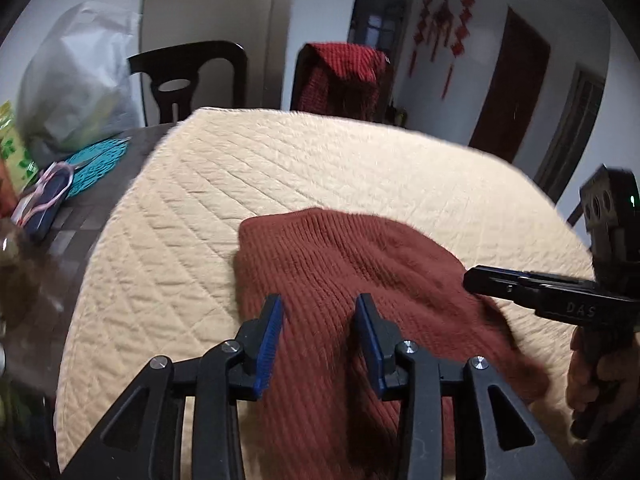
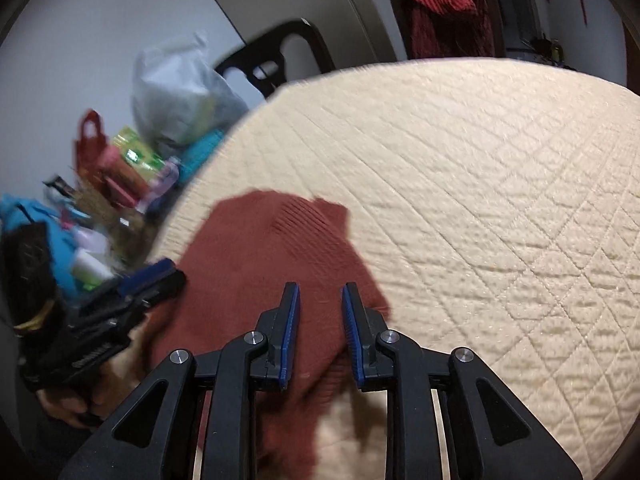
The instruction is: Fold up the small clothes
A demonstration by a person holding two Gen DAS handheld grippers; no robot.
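Observation:
A rust-red ribbed knit garment (image 1: 340,264) lies spread on a cream quilted cover (image 1: 280,160) over the table. In the left wrist view my left gripper (image 1: 319,300) hovers over the garment's near part, its blue pads apart with only the cloth below showing through the gap. My right gripper (image 1: 480,276) reaches in from the right edge, held by a hand (image 1: 592,368). In the right wrist view my right gripper (image 2: 320,288) stands open above the garment (image 2: 260,248) near its right edge. My left gripper (image 2: 160,276) shows at the left, blurred.
The left end of the table holds a grey plastic bag (image 1: 76,80), a teal mat (image 1: 96,160), a red bag (image 2: 92,136) and small clutter. Behind the table stand a dark chair (image 1: 188,76) and a chair draped in red cloth (image 1: 344,76). The quilted cover (image 2: 480,160) stretches wide to the right.

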